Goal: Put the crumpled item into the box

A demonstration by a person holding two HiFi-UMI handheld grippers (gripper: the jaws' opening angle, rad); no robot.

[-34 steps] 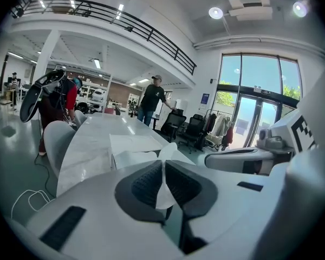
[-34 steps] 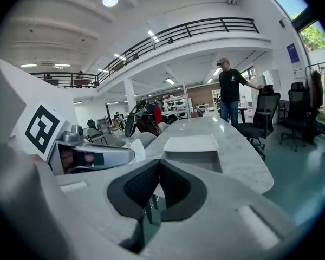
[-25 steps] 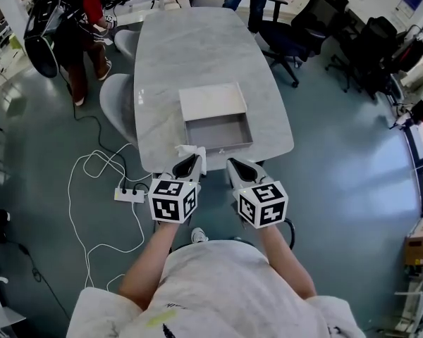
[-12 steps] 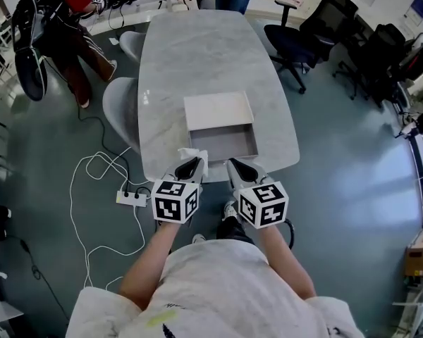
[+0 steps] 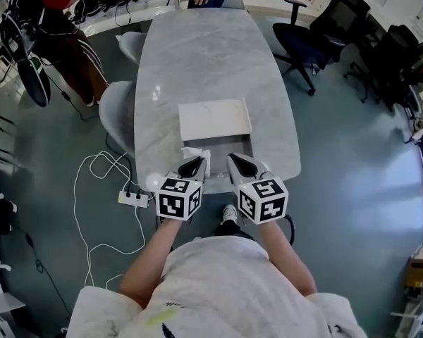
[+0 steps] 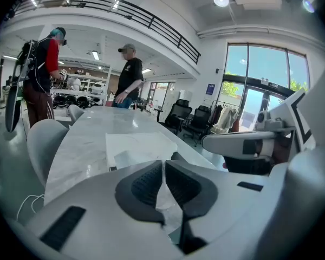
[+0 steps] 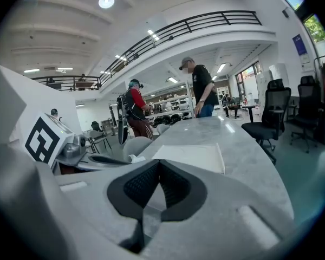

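Observation:
A crumpled white item [image 5: 193, 151] lies at the near edge of the marble table [image 5: 197, 55]. Just right of it is the open grey box [image 5: 242, 144], largely hidden behind my right gripper, with its flat white lid [image 5: 215, 118] beyond. My left gripper [image 5: 197, 160] is shut and empty, its tip just short of the crumpled item [image 6: 124, 157]. My right gripper [image 5: 233, 160] is shut and empty too, in front of the box. Each gripper view shows the lid [image 7: 192, 156] past jaws that touch at the tips.
A grey chair [image 5: 116, 111] stands at the table's left side, with a white cable and power strip [image 5: 132, 198] on the floor below it. Black office chairs [image 5: 317, 30] stand to the right. People [image 6: 127, 75] stand at the far end of the table.
Both shut grippers have come closer to the table's near edge, and the right one now covers most of the open box. The people at the far end have shifted.

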